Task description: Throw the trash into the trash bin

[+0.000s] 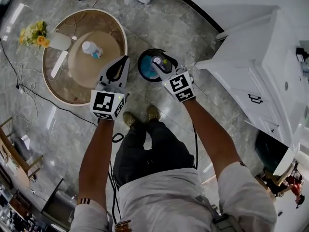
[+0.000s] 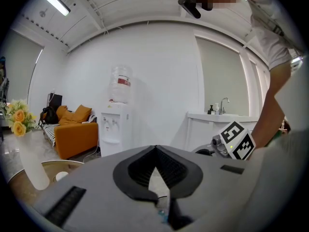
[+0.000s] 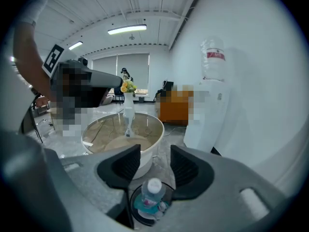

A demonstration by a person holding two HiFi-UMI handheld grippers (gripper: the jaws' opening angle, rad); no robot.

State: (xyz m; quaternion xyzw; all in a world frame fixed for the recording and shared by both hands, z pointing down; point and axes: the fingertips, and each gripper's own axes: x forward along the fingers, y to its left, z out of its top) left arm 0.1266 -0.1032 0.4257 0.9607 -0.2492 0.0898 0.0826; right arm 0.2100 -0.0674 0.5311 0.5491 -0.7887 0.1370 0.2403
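The floor (image 1: 193,33) is glossy grey marbled tile, and thin black cables (image 1: 29,93) trail across it at the left. There a round glass tabletop (image 1: 58,88) with a white rim stands, yellow flowers (image 1: 35,34) in a white vase at its far-left edge. A wooden chair (image 1: 17,161) sits near left. A white cabinet (image 1: 256,76) with dark handles fills the right side. Against the plain white far wall (image 2: 164,81) stands a white water dispenser (image 2: 115,129) with its bottle on top. An orange sofa (image 2: 77,132) is to its left and a white counter (image 2: 212,129) with a tap to its right. Strip lights (image 3: 126,29) run along the white ceiling, and pale blinds (image 3: 120,64) cover the far windows.
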